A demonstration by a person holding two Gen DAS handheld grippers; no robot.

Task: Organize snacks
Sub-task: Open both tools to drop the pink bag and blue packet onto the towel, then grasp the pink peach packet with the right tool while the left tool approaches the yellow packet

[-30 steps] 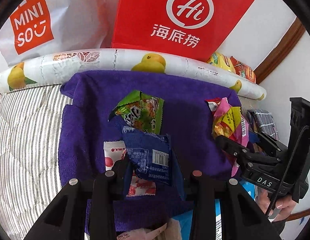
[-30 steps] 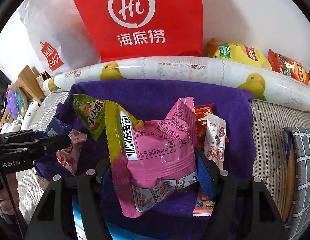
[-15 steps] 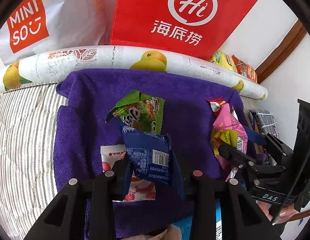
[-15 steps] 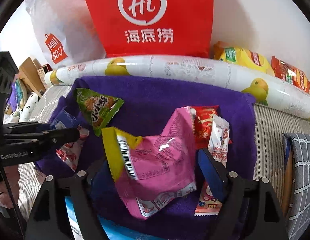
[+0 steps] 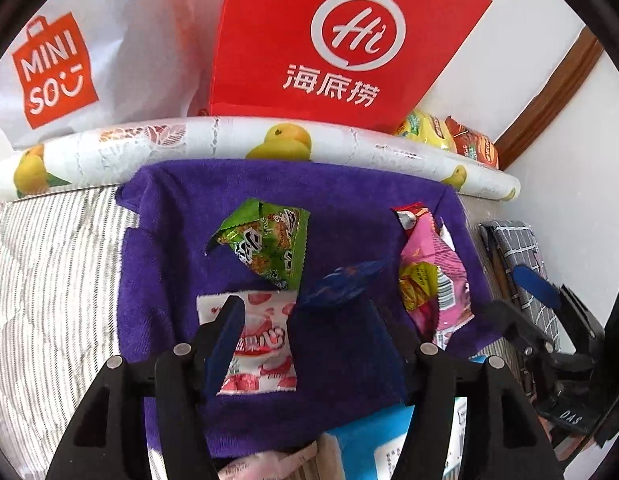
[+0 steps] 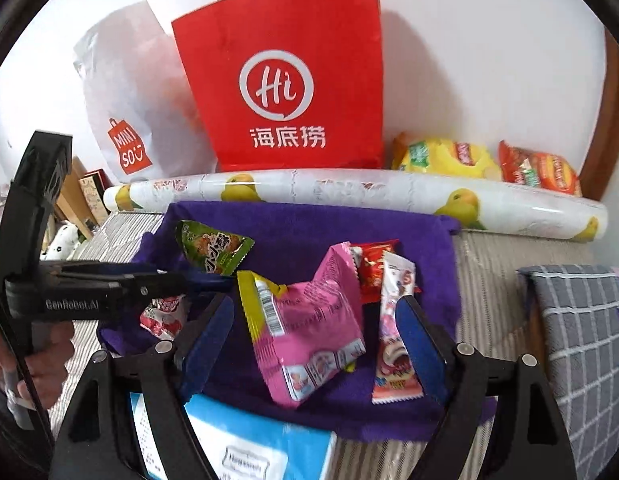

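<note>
A purple towel [image 5: 169, 240] [image 6: 301, 224] holds several snack packets. My left gripper [image 5: 309, 320] hangs over it, jaws opening. A blurred dark blue packet [image 5: 341, 284] is loose between its fingers, and no pad presses on it. Under it lie a white-and-pink strawberry packet [image 5: 261, 344] [image 6: 165, 316] and a green packet [image 5: 269, 244] [image 6: 213, 250]. My right gripper [image 6: 315, 332] [image 5: 517, 300] is open above a pink packet [image 6: 309, 320] [image 5: 433, 276], which rests on the towel. A red packet [image 6: 373, 272] and a slim white packet [image 6: 395, 328] lie right of it.
A fruit-printed roll [image 6: 349, 192] borders the towel's far edge. Behind it stand a red paper bag [image 6: 285, 80], a white Miniso bag [image 6: 125, 112], and yellow [image 6: 445, 156] and orange [image 6: 541, 172] chip bags. A blue-and-white box [image 6: 249, 444] sits near, a grey checked cushion [image 6: 581, 320] right.
The left jaws have parted and the blue packet has slipped out of their grip. The right gripper let go of the pink packet, which now lies on the towel, and drew back upward.
</note>
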